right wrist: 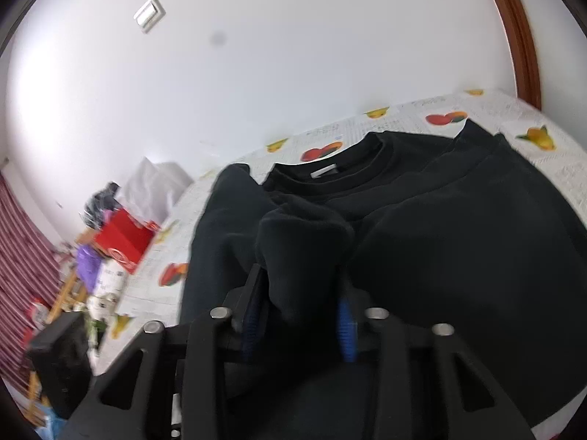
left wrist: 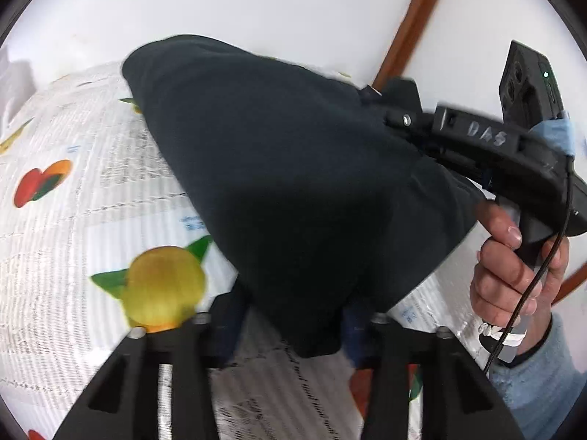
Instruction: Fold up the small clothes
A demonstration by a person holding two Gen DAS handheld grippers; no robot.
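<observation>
The left gripper (left wrist: 293, 330) pinched a hanging fold of the dark sweatshirt (left wrist: 293, 183) at six o'clock above the fruit-print tablecloth (left wrist: 73, 220). The right gripper (right wrist: 299, 311), its own view's six o'clock, was clamped on another bunch of it; the collar (right wrist: 330, 172) lay at twelve.

garment (right wrist: 458, 227): dark cloth, matt, soft fleecy look, ribbed collar
counter cover (left wrist: 73, 227): white sheet printed with fruit and text, slight sheen, cloth or plastic unclear
left claw (left wrist: 293, 333): black matt plastic frame, bare metal bolts
right claw (right wrist: 297, 315): black matt plastic, blue ridged pads (right wrist: 346, 330), silver bolts
sleeve (left wrist: 543, 370): pale blue fuzzy cloth
door frame (right wrist: 521, 36): brown wood, glossy
wall (right wrist: 293, 55): white, smooth, matt
</observation>
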